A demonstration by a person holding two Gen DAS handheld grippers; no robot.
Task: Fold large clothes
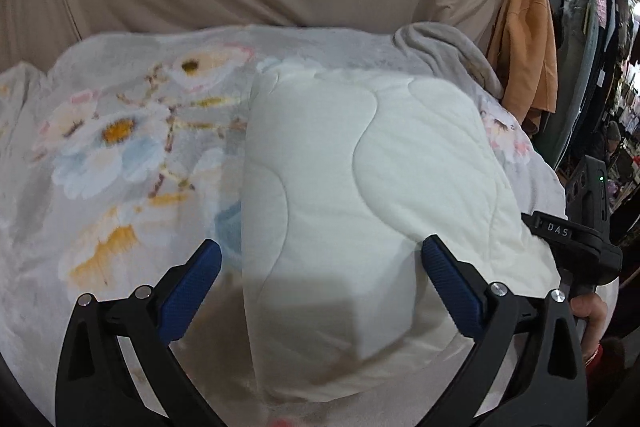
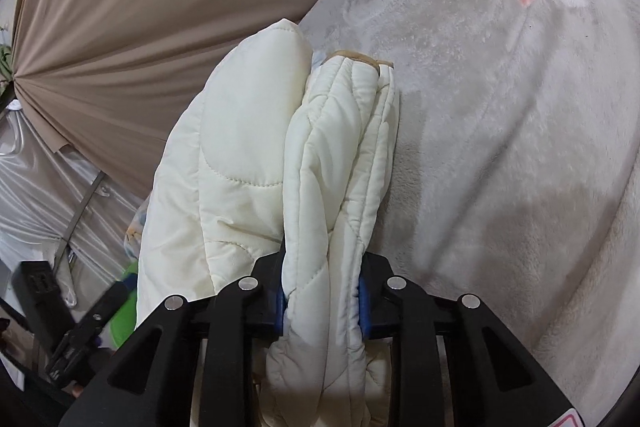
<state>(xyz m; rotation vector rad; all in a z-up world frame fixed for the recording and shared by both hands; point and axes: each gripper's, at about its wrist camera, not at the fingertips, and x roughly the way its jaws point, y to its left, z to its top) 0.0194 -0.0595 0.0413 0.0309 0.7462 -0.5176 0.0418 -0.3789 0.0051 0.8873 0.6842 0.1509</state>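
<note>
Right gripper (image 2: 322,297) clamped on bunched cream quilted garment (image 2: 336,195), lower centre | left gripper (image 1: 320,291) jaws wide apart over garment, mid-frame | floral fleece blanket (image 1: 120,131) beneath

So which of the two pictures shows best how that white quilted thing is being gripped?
The right wrist view: the right gripper pinches the stacked edges of the white quilted garment between its blue pads. The left wrist view shows the garment's folded top and the open left gripper.
</note>
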